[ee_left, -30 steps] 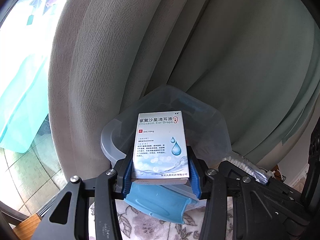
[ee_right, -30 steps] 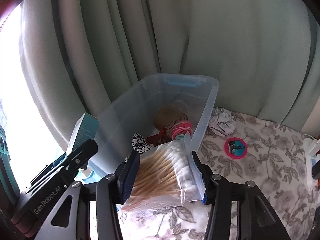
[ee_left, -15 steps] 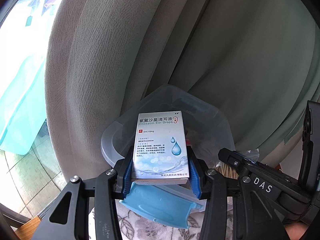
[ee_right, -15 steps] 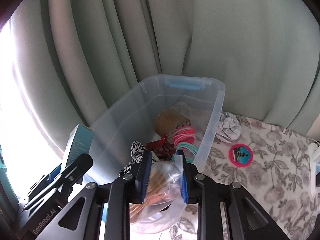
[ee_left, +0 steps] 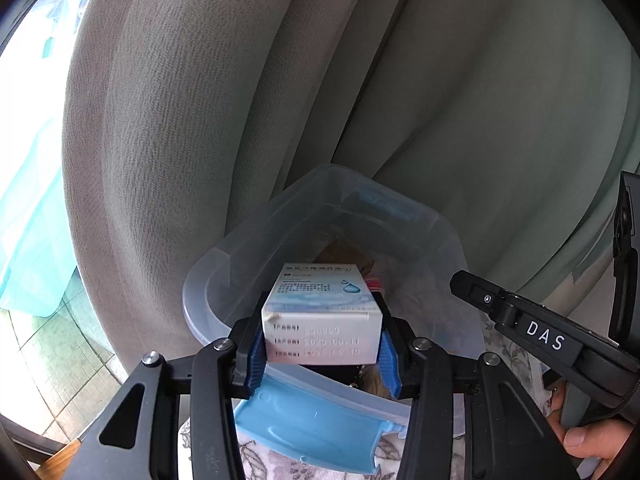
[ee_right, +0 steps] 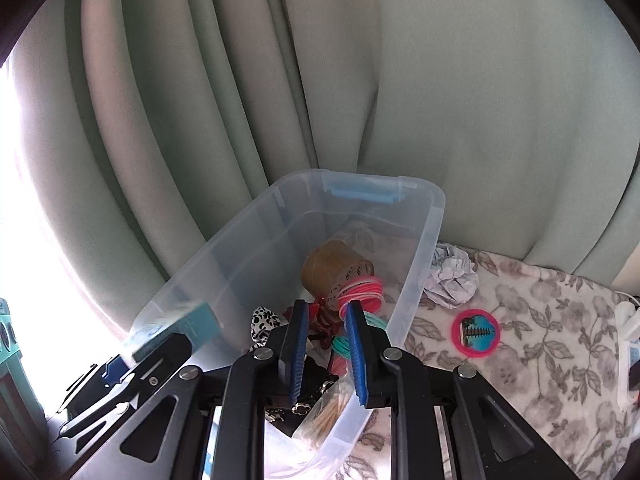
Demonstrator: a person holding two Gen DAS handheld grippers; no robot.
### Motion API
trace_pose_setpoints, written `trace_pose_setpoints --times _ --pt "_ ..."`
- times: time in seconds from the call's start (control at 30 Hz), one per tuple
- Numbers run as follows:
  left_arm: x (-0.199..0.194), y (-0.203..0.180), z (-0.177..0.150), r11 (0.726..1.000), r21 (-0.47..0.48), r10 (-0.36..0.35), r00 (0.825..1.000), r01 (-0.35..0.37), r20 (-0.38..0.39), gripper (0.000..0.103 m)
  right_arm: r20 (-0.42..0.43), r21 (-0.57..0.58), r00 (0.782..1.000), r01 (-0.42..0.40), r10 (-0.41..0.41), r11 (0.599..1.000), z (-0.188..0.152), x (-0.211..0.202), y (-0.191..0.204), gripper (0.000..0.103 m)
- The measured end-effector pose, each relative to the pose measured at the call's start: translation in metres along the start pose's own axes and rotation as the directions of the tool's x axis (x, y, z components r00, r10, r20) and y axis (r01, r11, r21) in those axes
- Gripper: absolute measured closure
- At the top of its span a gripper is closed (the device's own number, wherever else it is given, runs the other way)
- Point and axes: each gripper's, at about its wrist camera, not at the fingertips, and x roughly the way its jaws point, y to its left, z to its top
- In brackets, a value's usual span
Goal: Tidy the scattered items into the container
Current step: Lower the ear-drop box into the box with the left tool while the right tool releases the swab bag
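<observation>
The box (ee_left: pixel 322 316) is clamped across its short sides in the left gripper (ee_left: pixel 322 350), long axis pointing ahead, tipped over the bin (ee_left: pixel 448 236) directly below. The right gripper (ee_right: pixel 326 350) has been closing; the swab bag (ee_right: pixel 324 420) lies beneath narrow, empty jaws.

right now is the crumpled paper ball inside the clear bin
No, the crumpled paper ball lies on the floral cloth just outside the clear bin's right wall.

White ear-drops box (ee_left: pixel 322 316) tilts over clear bin (ee_right: pixel 420 264) holding bagged cotton swabs (ee_right: pixel 324 420).
</observation>
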Motion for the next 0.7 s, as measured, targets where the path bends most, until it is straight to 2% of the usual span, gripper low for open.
trace_pose_setpoints --times 0.4,0.53,0.57,0.63,0.67,0.7 --pt "0.025 -0.006 0.012 1.000 0.022 -0.001 1.000 0.001 -0.010 0.055 -0.010 0.018 1.000 -0.001 0.001 1.000 -0.006 -0.001 -0.006 0.082" --pt "0.029 -0.007 0.017 1.000 0.020 -0.001 1.000 0.001 -0.012 0.051 -0.007 0.020 1.000 -0.001 0.001 1.000 -0.007 -0.005 -0.006 0.082" --pt "0.020 -0.012 0.005 1.000 0.021 -0.001 1.000 0.001 -0.013 0.049 -0.006 0.020 1.000 0.000 0.000 1.000 -0.007 -0.006 -0.006 0.082" --pt "-0.015 -0.032 -0.047 1.000 0.022 -0.002 1.000 0.003 -0.012 0.049 -0.004 0.020 1.000 0.000 0.000 1.000 -0.007 -0.008 -0.005 0.082" --pt "-0.032 -0.037 -0.058 1.000 0.024 -0.003 1.000 0.003 -0.011 0.049 -0.001 0.019 1.000 0.000 0.000 1.000 -0.007 -0.010 -0.005 0.082" --pt "-0.047 -0.037 -0.051 1.000 0.027 -0.004 1.000 0.004 -0.010 0.048 0.000 0.018 1.000 0.000 0.000 1.000 -0.007 -0.012 -0.005 0.082"
